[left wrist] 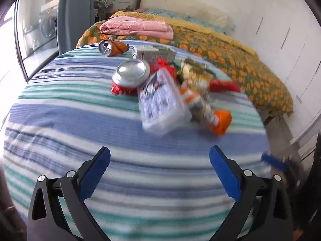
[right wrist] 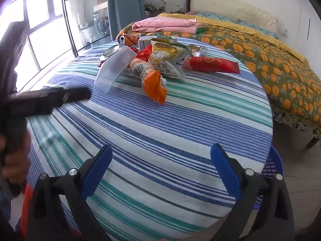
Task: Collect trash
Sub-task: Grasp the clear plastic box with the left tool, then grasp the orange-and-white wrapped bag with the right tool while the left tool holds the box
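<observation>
- The trash lies in a loose heap at the far side of the round bench (right wrist: 160, 132), on its blue, green and white striped cloth.
- At the heap's near edge an orange-ended snack wrapper (right wrist: 153, 83) points toward the right wrist camera; in the left wrist view it shows blurred (left wrist: 218, 120).
- Just left of it a clear plastic tub (right wrist: 114, 66) sits tilted, one end raised against the pile; the left wrist view shows its printed lid (left wrist: 160, 100), blurred by motion.
- Behind the tub a crushed red can (left wrist: 130, 74) lies with its silver end up, touching the tub.
- A yellow-green snack bag (right wrist: 166, 54) rests on top of the heap's middle.
- A long red packet (right wrist: 210, 65) lies to the right of the bag, flat on the cloth.
- At the far rim are a crushed orange can (left wrist: 112, 48) and a small white carton (left wrist: 153, 54), side by side.
- The left gripper (left wrist: 159, 157) hovers above the near cloth, jaws spread wide with nothing between them, well short of the heap.
- The right gripper (right wrist: 161, 154) is likewise above the near cloth, jaws wide apart and holding nothing.
- A blue slotted basket (right wrist: 271, 168) stands beside the bench's right edge, below the rim.
- Beyond the bench is a bed (right wrist: 270, 60) with an orange-patterned cover and a folded pink cloth (right wrist: 166, 27) on it.
</observation>
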### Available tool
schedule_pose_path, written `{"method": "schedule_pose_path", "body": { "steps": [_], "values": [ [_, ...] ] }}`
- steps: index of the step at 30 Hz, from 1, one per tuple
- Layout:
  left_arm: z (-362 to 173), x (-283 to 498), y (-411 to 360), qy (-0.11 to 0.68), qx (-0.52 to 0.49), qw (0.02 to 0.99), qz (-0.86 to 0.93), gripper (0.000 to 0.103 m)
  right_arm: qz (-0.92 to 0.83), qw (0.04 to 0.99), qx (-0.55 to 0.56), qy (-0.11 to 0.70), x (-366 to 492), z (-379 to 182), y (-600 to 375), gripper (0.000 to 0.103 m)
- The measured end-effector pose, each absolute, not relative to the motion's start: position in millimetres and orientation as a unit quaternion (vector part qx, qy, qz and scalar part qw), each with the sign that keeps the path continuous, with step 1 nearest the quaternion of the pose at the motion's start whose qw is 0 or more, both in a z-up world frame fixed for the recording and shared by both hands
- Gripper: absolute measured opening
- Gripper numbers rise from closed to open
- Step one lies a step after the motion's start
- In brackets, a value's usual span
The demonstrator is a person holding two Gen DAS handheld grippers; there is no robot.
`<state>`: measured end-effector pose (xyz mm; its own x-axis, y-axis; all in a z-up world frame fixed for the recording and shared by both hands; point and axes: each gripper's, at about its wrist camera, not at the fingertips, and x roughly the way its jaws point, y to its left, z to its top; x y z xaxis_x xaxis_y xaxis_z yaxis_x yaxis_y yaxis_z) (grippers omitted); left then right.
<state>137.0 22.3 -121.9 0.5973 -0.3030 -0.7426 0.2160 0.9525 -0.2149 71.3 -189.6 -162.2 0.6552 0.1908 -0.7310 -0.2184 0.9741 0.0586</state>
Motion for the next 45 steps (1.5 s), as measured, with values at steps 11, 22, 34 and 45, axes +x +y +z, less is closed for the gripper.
{"method": "schedule_pose_path", "body": {
  "steps": [11, 22, 34, 45],
  "values": [
    [-148, 211, 15, 0.469, -0.150, 0.854, -0.167, 0.081, 0.106, 0.921, -0.016, 0.375, 51, -152, -194, 0.095],
    [-130, 162, 24, 0.445, -0.085, 0.878, -0.154, 0.067, 0.103, 0.916, 0.010, 0.388, 60, -155, -210, 0.095],
    [-149, 119, 43, 0.454, 0.011, 0.883, -0.119, 0.077, 0.189, 0.881, 0.037, 0.433, 153, -145, -185, 0.095],
    [-152, 120, 41, 0.449, 0.023, 0.885, -0.120, 0.083, 0.194, 0.855, 0.002, 0.481, 189, -162, -153, 0.043]
  ]
}}
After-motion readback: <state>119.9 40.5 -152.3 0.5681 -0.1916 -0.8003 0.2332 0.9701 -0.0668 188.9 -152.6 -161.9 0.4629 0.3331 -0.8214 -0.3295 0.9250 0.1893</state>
